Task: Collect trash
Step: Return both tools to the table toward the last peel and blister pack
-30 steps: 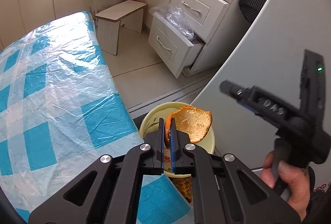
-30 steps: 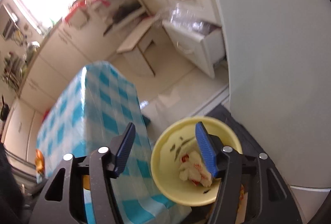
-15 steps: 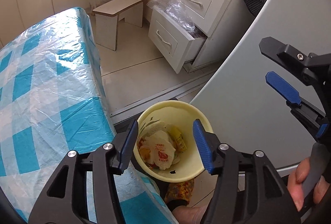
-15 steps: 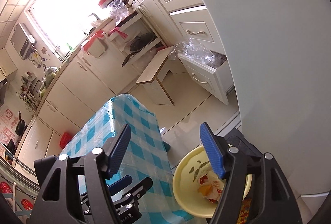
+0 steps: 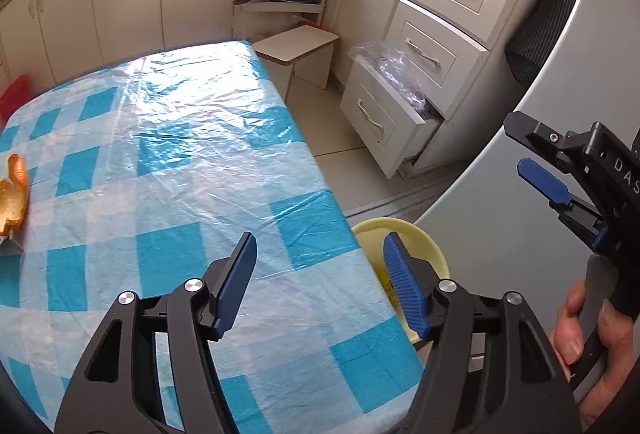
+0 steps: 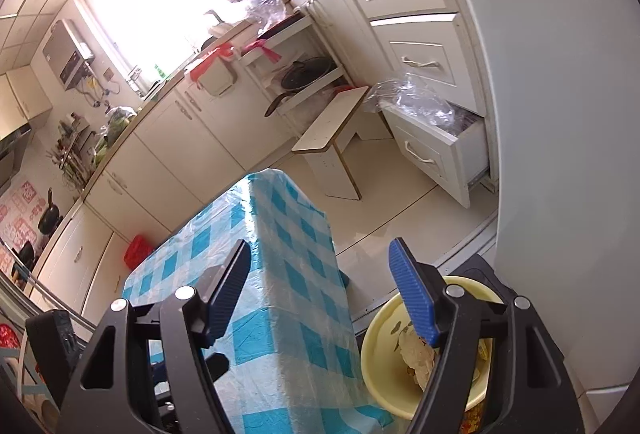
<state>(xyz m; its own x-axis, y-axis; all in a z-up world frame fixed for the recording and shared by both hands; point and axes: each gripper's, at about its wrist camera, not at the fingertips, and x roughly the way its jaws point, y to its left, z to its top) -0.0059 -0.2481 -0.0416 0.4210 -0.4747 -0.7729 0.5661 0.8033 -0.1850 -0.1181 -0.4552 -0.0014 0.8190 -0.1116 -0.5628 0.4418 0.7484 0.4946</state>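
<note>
A: Where is the trash now?

B: One orange peel (image 5: 14,193) lies on the checked tablecloth (image 5: 168,169), at nine o'clock in the left wrist view, well apart from the left gripper (image 5: 318,284). The yellow bin (image 6: 384,354) stands on the floor just beside the table's corner, at five o'clock in the right wrist view, with scraps (image 6: 416,356) in it.

A: And the grippers?

B: Both empty. The left gripper's jaws are opening wide with nothing between them; the right gripper (image 6: 320,292) is spreading too, hanging over the table edge and the bin.

A: How should the next pick go?

B: I'd swing the left gripper across to nine o'clock, keep it wide, straddle the peel and pinch its raised edge without dragging the plastic cover.

A: What differs from a second ago?

B: Then the left gripper pinched a peel over the bin; now that peel is gone from its jaws and the view has turned to the table.
</note>
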